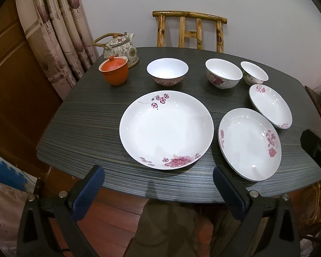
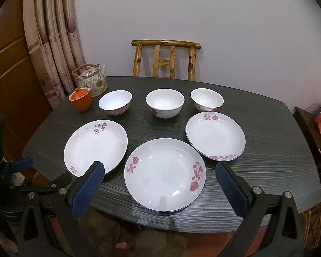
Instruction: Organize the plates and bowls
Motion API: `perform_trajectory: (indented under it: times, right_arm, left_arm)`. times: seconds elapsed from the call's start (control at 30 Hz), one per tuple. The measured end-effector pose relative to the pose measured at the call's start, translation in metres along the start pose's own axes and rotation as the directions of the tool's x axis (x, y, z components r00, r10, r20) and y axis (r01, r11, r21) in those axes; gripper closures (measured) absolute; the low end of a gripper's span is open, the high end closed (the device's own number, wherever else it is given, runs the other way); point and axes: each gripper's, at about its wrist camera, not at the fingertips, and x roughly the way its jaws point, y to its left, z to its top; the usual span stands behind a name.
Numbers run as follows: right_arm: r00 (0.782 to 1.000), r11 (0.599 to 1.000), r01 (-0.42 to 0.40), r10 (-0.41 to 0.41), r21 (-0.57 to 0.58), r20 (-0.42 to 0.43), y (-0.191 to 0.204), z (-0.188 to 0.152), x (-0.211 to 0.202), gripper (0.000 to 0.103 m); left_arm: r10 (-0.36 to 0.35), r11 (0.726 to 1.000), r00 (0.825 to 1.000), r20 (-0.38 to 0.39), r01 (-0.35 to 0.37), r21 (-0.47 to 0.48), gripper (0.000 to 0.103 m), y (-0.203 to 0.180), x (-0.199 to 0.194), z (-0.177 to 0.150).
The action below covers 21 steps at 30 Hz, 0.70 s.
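Both jaws spread and empty. Your left hand-held gripper (image 1: 158, 184) faces the largest plate (image 1: 166, 129) dead ahead on the surface (image 1: 85, 128); your right hand-held gripper (image 2: 160, 177) frames the middle plate (image 2: 164, 174). Bowls (image 2: 164, 102) sit beyond, out of easy reach.

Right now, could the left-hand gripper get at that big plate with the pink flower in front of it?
Probably yes. The left gripper is open and empty, and the large plate lies straight ahead near the table edge with nothing between them.
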Motion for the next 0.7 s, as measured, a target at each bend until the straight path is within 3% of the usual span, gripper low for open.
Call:
perform_trajectory:
  times: [0.7]
  right_arm:
    - [1.000, 1.000, 0.002, -0.002, 0.004, 0.001, 0.0017, -0.0011, -0.0012, 0.000]
  left_arm:
    - [-0.013, 1.000, 1.000, -0.009, 0.013, 0.005, 0.000, -0.0033, -0.0024, -0.0007]
